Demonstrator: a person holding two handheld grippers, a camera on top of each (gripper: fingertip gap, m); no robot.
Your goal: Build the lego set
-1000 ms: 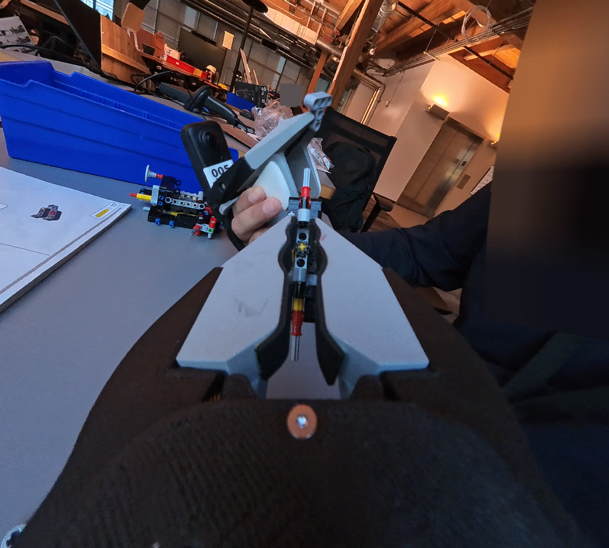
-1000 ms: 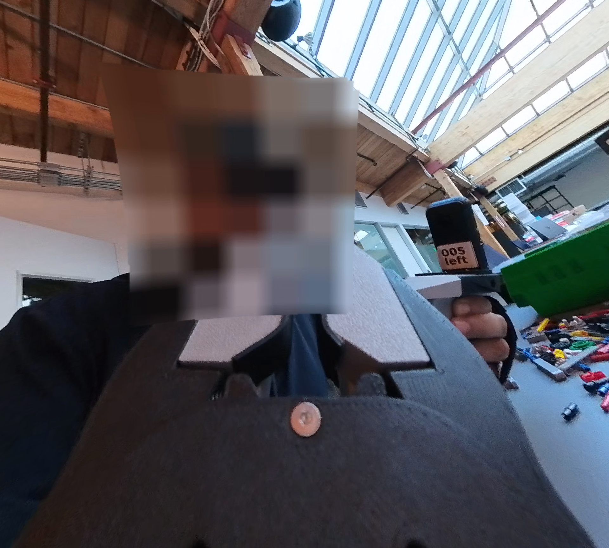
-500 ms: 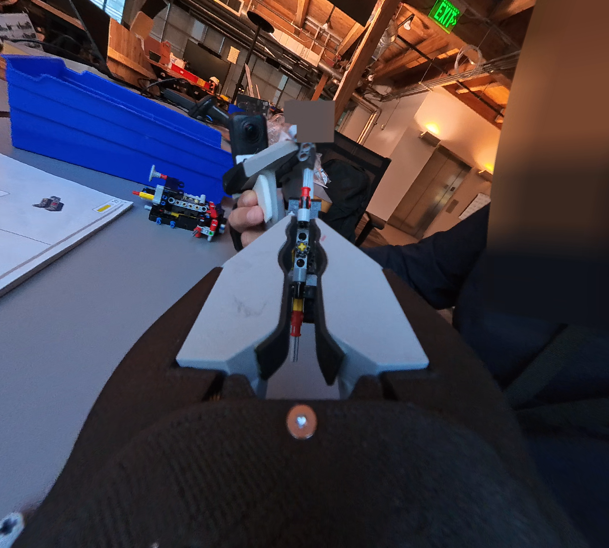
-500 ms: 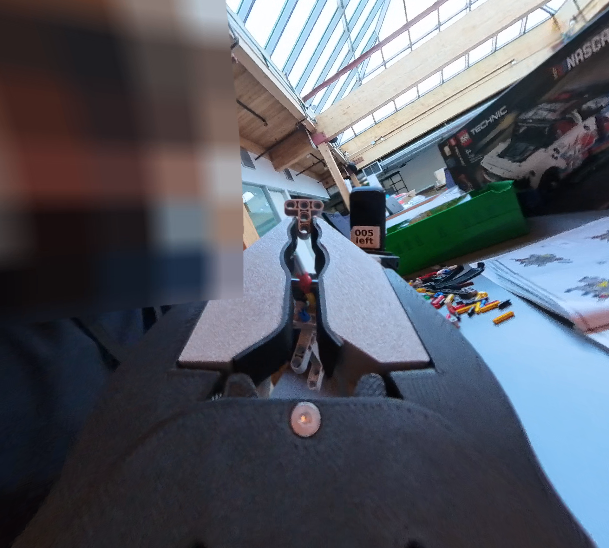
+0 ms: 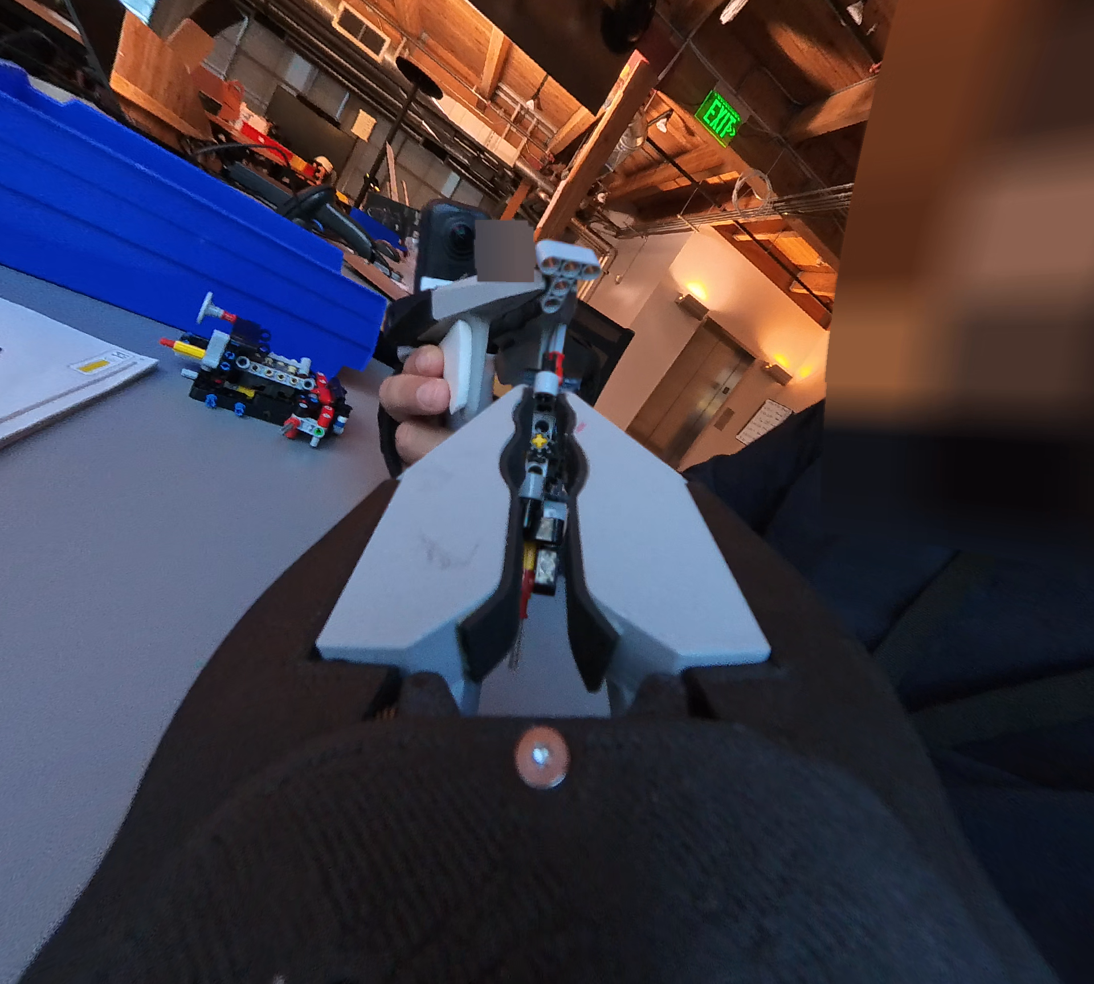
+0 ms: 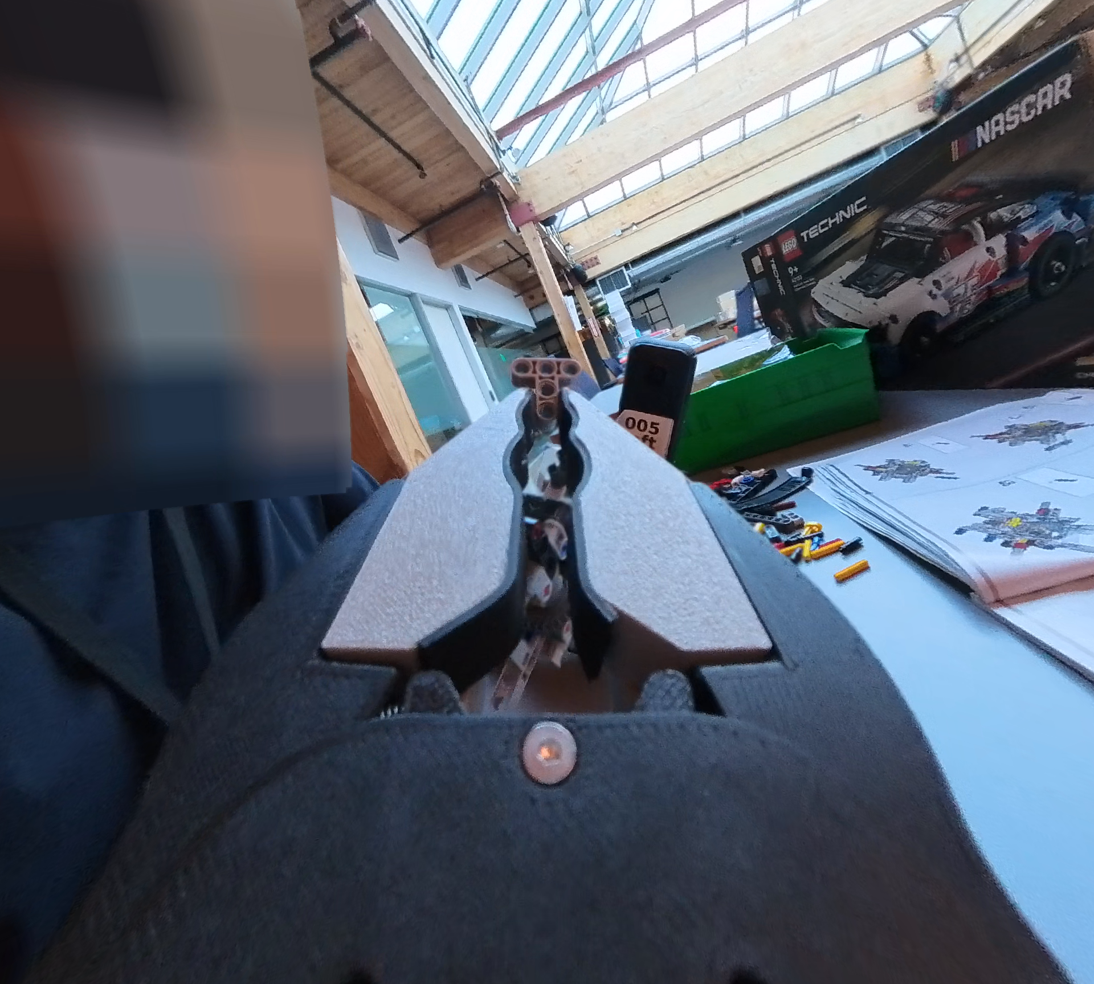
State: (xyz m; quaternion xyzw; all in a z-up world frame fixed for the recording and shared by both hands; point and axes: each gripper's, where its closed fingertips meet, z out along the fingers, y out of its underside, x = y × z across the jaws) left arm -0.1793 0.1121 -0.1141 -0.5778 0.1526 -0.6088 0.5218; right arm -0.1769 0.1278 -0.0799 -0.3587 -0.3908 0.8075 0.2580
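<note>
The left gripper (image 5: 543, 411) sits at frame centre in its own view, jaws clamped on a slim brick assembly (image 5: 540, 443) of grey, black, yellow and red pieces that runs up the slot between the pads and out past the tips; beyond it, just above centre, the right gripper (image 5: 553, 298) grips a pale T-shaped beam (image 5: 565, 272), a hand (image 5: 417, 405) wrapped round its white handle; in the right wrist view that same T-shaped beam (image 6: 546, 381) pokes up past the fingertips at centre, jaws pinched on its stem, more brick parts crowded in the slot below; whether the two builds touch, hard to tell; to the left on the grey table (image 5: 118, 571), a small black brick chassis (image 5: 260, 381) stands before a blue bin (image 5: 148, 239); on the right side of the right wrist view, a green bin (image 6: 781, 405), loose bricks (image 6: 799, 535), an open instruction booklet (image 6: 977, 500), and a boxed car set (image 6: 947, 257) behind.
</note>
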